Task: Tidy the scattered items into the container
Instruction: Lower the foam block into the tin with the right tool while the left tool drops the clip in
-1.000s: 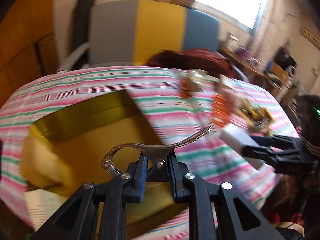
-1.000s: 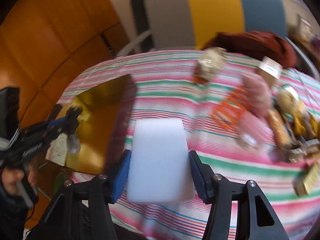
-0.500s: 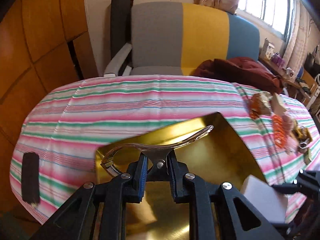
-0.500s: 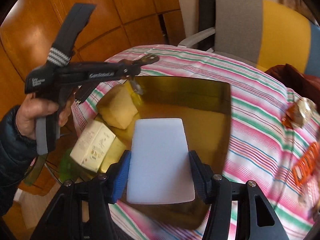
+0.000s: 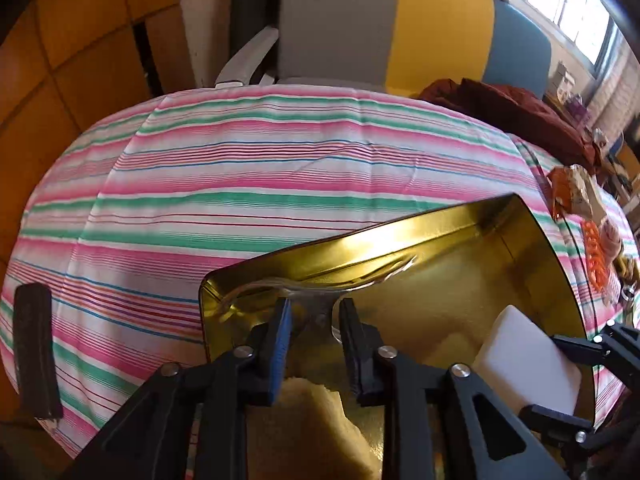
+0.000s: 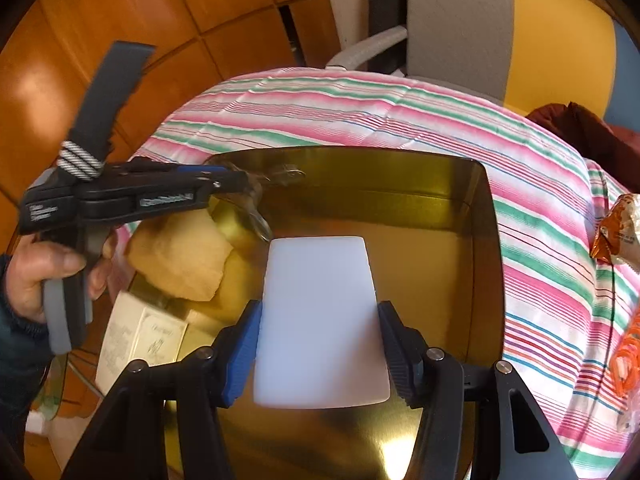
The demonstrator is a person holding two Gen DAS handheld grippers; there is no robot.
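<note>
- A bare hand (image 6: 38,276) (dark sleeve at the wrist) grips the left gripper (image 5: 314,320) level over the gold tin (image 5: 552,264)
- Its jaws stand parted around the blurred metal clip (image 5: 320,288); whether they still pinch it cannot be told
- The right gripper (image 6: 318,320) is clamped on one white block (image 6: 320,328) above the tin floor
- One yellow sponge (image 6: 180,260) lies inside, left of those jaws

Tin tray (image 6: 486,240) sits on the tablecloth (image 5: 240,184) at the table's near edge. Inside, toward its left: sponge (image 6: 180,256); a small carton (image 6: 144,340) just nearer, possibly beside the tray rather than in it. Block (image 6: 320,332) above tray centre. Metal clip (image 5: 320,280) over the left rim. Wrapped snacks (image 6: 618,228) right of tray. Chair (image 5: 384,24) behind table.
</note>
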